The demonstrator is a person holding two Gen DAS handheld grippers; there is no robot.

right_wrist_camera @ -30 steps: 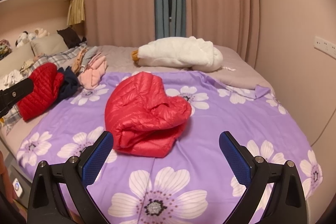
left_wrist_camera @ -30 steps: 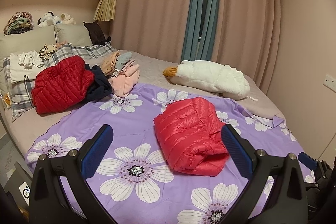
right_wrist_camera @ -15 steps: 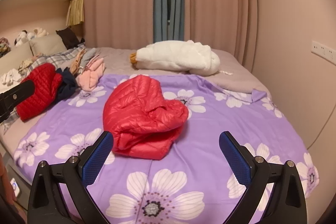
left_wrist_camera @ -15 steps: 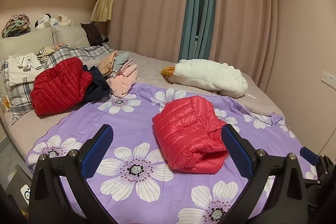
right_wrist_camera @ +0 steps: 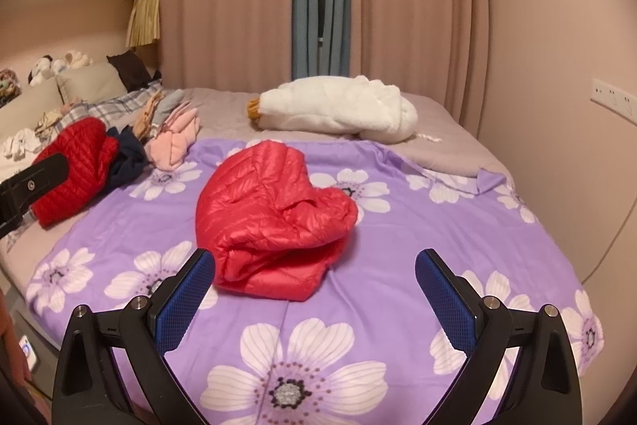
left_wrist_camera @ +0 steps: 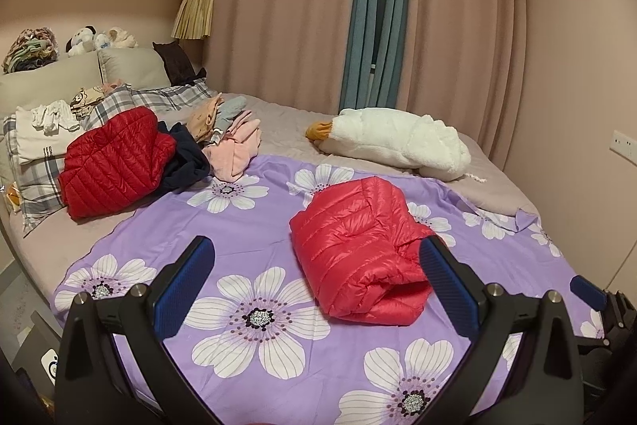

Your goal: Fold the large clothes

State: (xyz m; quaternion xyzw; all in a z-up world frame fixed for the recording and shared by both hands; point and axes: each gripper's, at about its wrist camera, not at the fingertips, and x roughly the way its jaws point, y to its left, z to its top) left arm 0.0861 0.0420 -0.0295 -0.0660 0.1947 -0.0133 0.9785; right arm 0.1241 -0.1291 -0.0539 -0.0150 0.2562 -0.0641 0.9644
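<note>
Folded red puffer jacket (left_wrist_camera: 360,250) on the purple floral sheet (left_wrist_camera: 254,226), both my grippers clear of it.

My left gripper (left_wrist_camera: 316,285) and right gripper (right_wrist_camera: 314,295) both have fingers spread wide, holding nothing, hovering on the near side of the jacket. Beyond the jacket: white goose plush (right_wrist_camera: 334,108). Left of the jacket: darker red puffer (left_wrist_camera: 115,162), beside the clothes pile (left_wrist_camera: 229,138).

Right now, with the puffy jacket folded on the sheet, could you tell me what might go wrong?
1. The pink-red jacket looks loosely bundled and puffy; it may spring open, since both the left gripper and the right gripper are open and off it.
2. Dragging it could rumple the floral sheet.
</note>
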